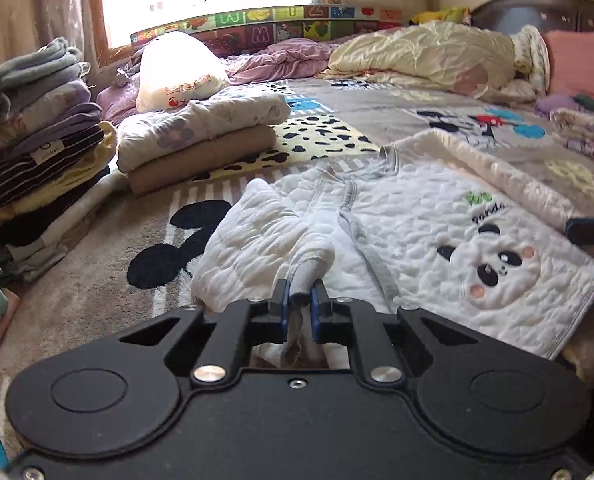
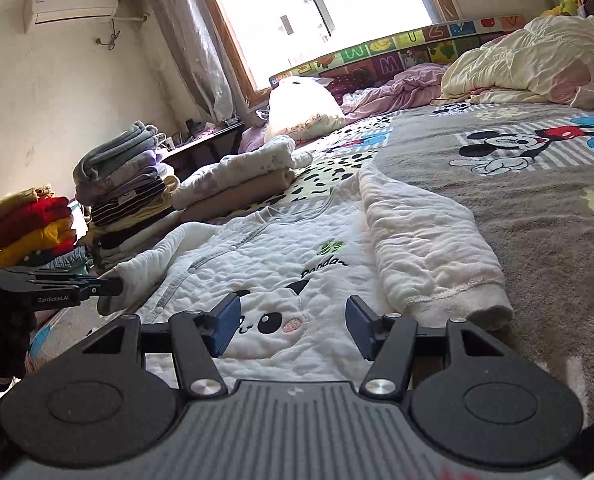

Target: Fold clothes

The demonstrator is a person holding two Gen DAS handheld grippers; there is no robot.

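Mid-fold on the white quilted panda top (image 2: 289,264), lying flat near the front edge of the bed blanket (image 2: 537,216). The left gripper (image 1: 301,296) is pinching the grey sleeve cuff (image 1: 309,276). The right gripper (image 2: 293,328) hangs over the panda face with fingers spread, holding nothing. Next is probably carrying that sleeve across the chest, though the shoulder crease is hard to see.

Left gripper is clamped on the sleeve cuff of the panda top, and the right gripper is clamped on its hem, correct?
Not quite. The left gripper is clamped on the sleeve cuff of the panda top, but the right gripper is open, its jaws spread wide above the panda face and holding nothing. The right wrist view shows this.
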